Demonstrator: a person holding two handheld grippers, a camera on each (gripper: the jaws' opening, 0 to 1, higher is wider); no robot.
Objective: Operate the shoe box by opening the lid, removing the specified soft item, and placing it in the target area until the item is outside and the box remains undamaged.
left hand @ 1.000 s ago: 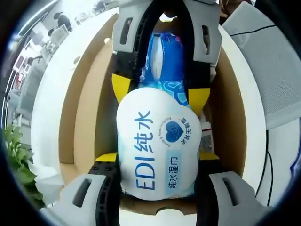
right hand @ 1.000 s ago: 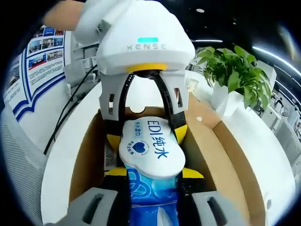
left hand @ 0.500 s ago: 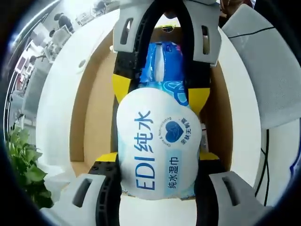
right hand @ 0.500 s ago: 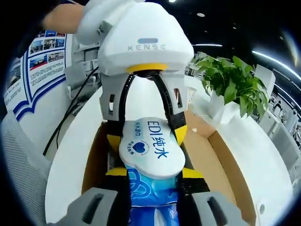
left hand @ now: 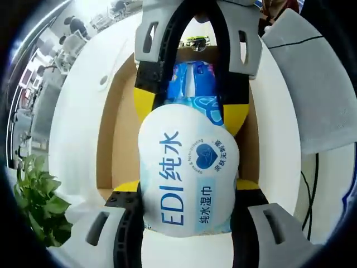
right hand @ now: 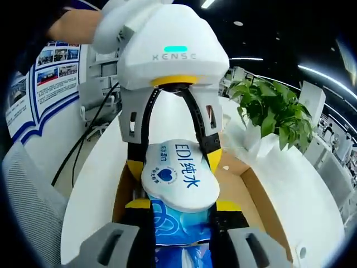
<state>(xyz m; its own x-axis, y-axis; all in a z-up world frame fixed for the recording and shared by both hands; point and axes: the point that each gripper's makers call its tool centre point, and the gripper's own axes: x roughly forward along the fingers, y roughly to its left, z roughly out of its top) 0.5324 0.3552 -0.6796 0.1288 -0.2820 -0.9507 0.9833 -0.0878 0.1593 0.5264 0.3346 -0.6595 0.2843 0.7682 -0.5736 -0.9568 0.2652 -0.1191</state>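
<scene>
Here both the left gripper (left hand: 187,192) and right gripper (right hand: 181,209) clamp the wipes pack (left hand: 187,167) lengthwise between them, above the open shoe box (left hand: 114,128).

This is an office or showroom. Desks and chairs (left hand: 67,42) stand at ten o'clock in the left gripper view. In the right gripper view, wall posters (right hand: 47,78) hang at nine o'clock, a potted plant (right hand: 273,114) sits at two o'clock on the white tabletop (right hand: 89,195).

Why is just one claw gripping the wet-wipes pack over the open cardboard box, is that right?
Not quite: both claws grip it. In the left gripper view the left claw clamps the wet-wipes pack while the right claw pinches its far end above the cardboard box.
</scene>
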